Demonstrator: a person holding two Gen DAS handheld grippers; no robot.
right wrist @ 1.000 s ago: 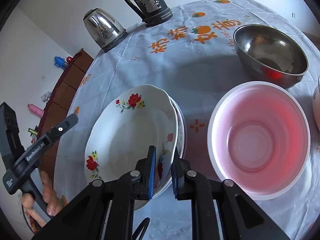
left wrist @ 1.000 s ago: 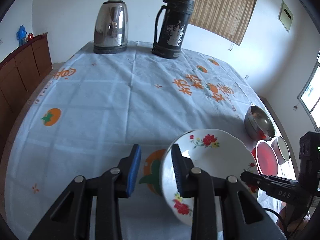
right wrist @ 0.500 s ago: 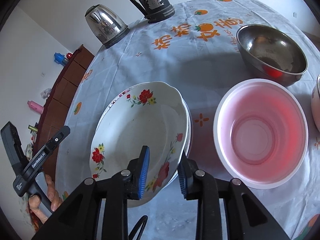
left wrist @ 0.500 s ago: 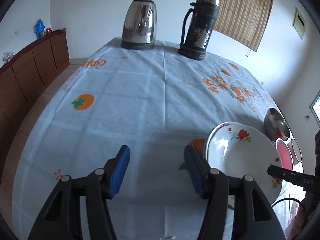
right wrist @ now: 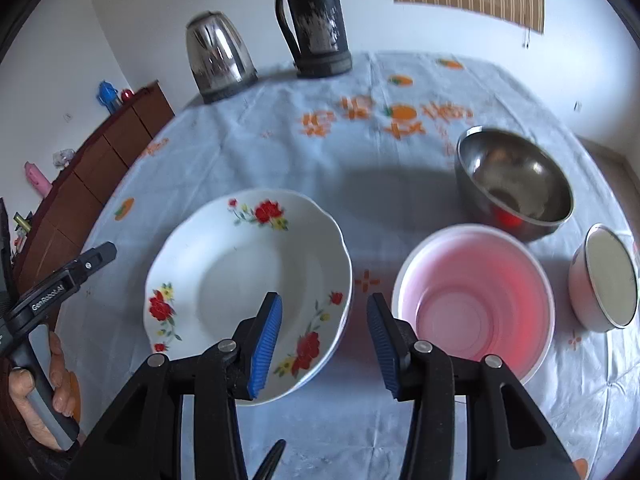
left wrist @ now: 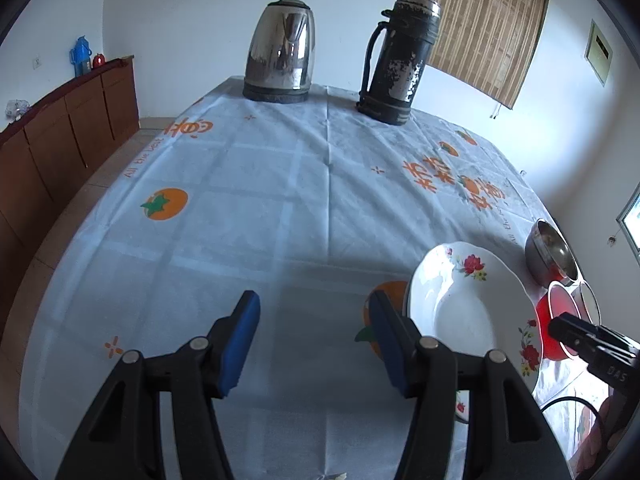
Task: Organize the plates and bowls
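A steel electric kettle [left wrist: 280, 68] stands at the far edge of the tablecloth [left wrist: 248, 208]. Just beside the kettle stands a worn black thermos [left wrist: 396, 60]. A wooden sideboard [left wrist: 52, 144] lines the wall left of it.

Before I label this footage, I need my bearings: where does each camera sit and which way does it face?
Left wrist: on the left hand-held gripper, looking down the tablecloth towards the kettle; own fingers show.
Right wrist: on the right hand-held gripper, jaws opening, over the floral plate and pink bowl; the person's hand shows.
Shared: plate, kettle, flask.
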